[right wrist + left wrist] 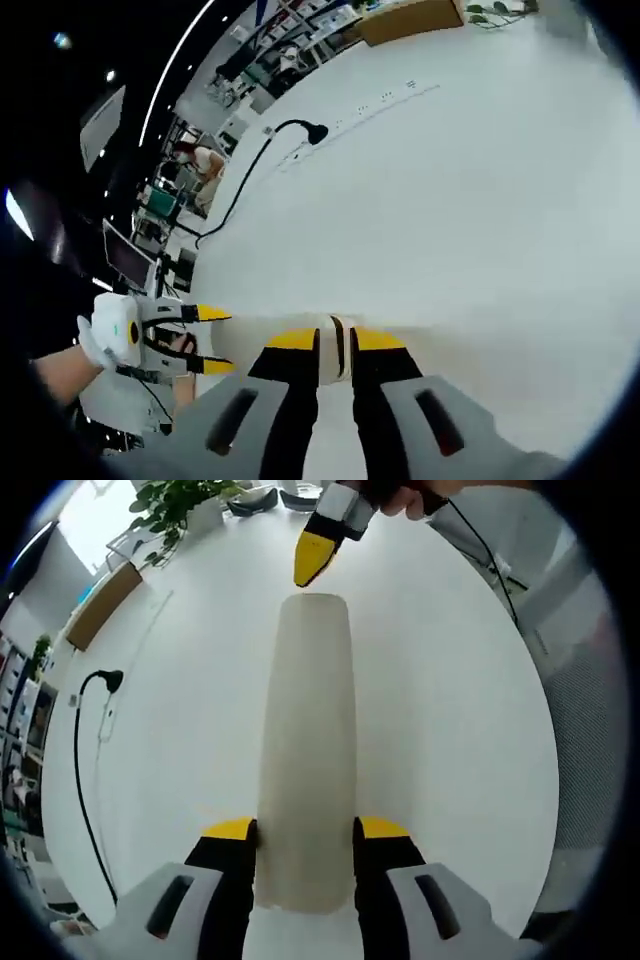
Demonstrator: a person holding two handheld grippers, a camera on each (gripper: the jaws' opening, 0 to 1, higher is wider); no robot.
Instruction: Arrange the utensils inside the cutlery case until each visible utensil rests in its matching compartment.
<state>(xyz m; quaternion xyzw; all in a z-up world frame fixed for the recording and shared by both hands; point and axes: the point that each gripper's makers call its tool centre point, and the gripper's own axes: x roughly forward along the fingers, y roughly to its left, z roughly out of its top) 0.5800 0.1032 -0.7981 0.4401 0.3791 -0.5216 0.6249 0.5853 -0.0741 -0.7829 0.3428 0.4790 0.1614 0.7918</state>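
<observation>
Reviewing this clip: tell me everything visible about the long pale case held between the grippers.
The cutlery case is a long, narrow, off-white box with rounded ends, looking like matte plastic, closed, with no utensils visible. It lies flat on the white table, running lengthwise away from the left gripper, whose yellow-tipped jaws clamp its near end from both sides. The right gripper meets its far end; in the right gripper view its jaws stand nearly closed at that pale end.

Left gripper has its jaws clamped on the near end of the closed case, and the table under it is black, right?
Not quite: the table is white, not black, as the left gripper view shows. The left gripper does have its jaws closed on the near end of the closed case.
</observation>
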